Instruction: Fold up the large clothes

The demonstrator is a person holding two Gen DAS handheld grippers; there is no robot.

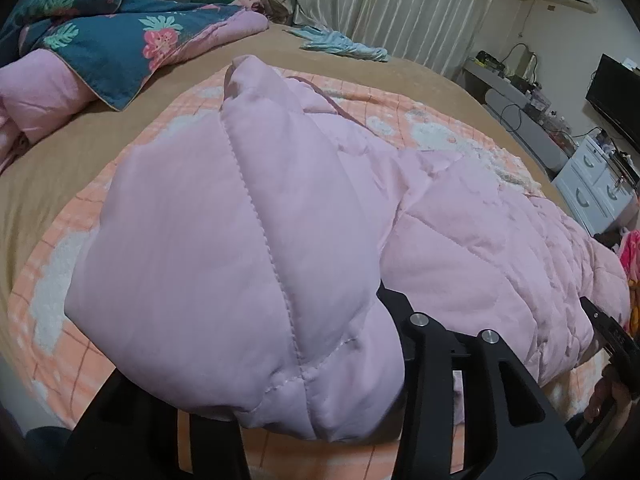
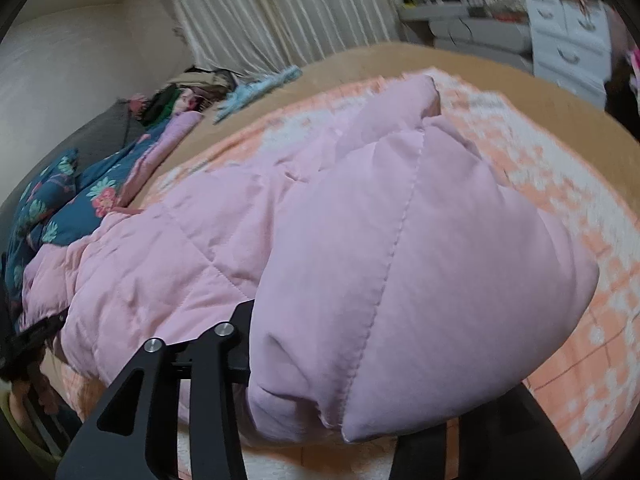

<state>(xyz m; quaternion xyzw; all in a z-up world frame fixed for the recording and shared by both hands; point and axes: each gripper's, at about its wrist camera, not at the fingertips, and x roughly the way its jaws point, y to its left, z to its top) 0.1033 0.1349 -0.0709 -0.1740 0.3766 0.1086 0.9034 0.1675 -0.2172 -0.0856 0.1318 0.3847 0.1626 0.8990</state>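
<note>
Bedroom, tan bedspread [image 1: 80,152], pink quilted puffer jacket [image 1: 460,240] mid-fold.

Nearest, left gripper [image 1: 312,400] is closed on a puffy jacket sleeve [image 1: 224,264]; fabric is bunched between the fingers, tips hidden. Right gripper [image 2: 360,396] is likewise clamped on the opposite sleeve [image 2: 420,280]. Both sleeves are held raised above the jacket body, which is spread on an orange checked blanket [image 1: 52,300] on the bed. Progress is judged early: jacket is laid out, sleeves are gripped but not yet laid across the body; sleeve fold-in and body folds remain. Farther back, a teal floral quilt [image 1: 108,36], light-blue garment [image 1: 344,46], curtains [image 1: 360,0], white drawer unit [image 1: 592,184] are seen.
</note>
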